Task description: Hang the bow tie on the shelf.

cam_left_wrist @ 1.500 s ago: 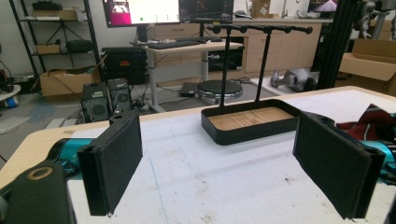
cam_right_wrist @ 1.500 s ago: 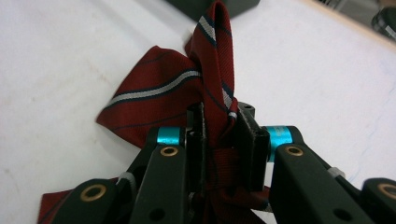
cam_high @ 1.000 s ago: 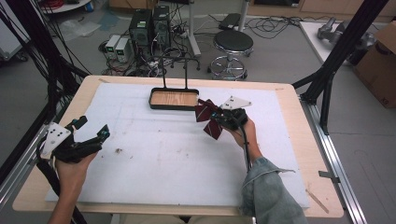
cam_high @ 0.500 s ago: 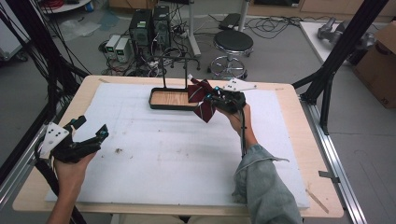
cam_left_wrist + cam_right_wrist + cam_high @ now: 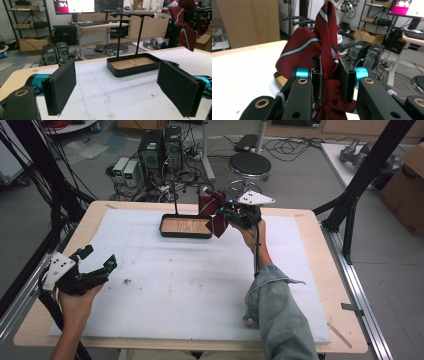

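While the right hand-held gripper (image 5: 226, 214) pinches the dark red striped tie (image 5: 214, 213) between its pressed-together pads, the tie hangs in the air just beside the black stand (image 5: 186, 226), close to the end of its top bar (image 5: 187, 183). This is the relation that decides the coming move: in the high view the bar lies to the left of this hand-held gripper and a little beyond it, and it seems to be near the same height as the folded cloth. The long axis of the bar runs across the front of the hand-held gripper, so the tie probably has to go up over the bar and then come down on it. The right hand is clearly the nearer one. The left hand-held gripper (image 5: 97, 270) rests well apart, near the front left part of the desk (image 5: 165, 285), with its jaws spread and nothing between them.

In the right gripper view the tie (image 5: 322, 57) is bunched and folded around the pads, so its full length and its loose ends are hard to make out. The lower part is cut off by the picture edge. The bar itself is hidden there behind the cloth. In the left gripper view the tie (image 5: 186, 22) is partly cut off at the top right, and the stand (image 5: 133, 63) shows with its wooden tray.
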